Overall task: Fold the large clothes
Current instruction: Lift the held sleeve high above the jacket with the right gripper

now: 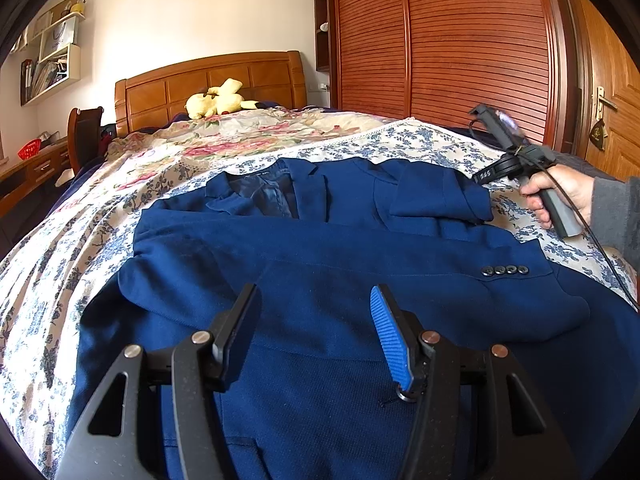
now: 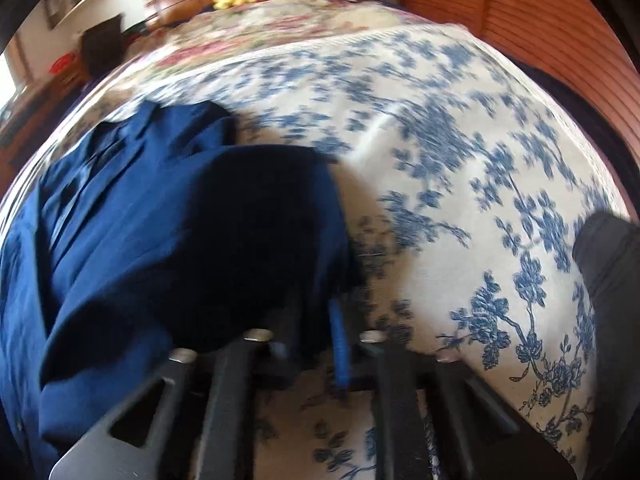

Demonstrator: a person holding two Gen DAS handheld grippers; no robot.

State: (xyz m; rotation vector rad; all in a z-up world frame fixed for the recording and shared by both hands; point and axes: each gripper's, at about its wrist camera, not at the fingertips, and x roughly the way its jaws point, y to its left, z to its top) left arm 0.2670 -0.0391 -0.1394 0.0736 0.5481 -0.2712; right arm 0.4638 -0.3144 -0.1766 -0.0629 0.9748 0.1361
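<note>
A navy blue blazer [image 1: 320,264] lies front up on the bed, collar toward the headboard. One sleeve with several cuff buttons [image 1: 504,270] is folded across its front. My left gripper [image 1: 316,300] is open and empty just above the blazer's lower body. My right gripper [image 2: 316,316] is shut on the blazer's other sleeve [image 2: 256,264] at the garment's right edge; the view is blurred by motion. In the left wrist view the right gripper [image 1: 486,206] sits at the cuff of that sleeve [image 1: 436,200], held in a hand.
The bed has a blue-and-white floral sheet [image 2: 460,152] and a pink floral quilt [image 1: 224,136]. A yellow plush toy [image 1: 220,100] lies by the wooden headboard [image 1: 208,80]. A wooden wardrobe [image 1: 460,40] and door stand on the right, a chair [image 1: 82,136] and desk on the left.
</note>
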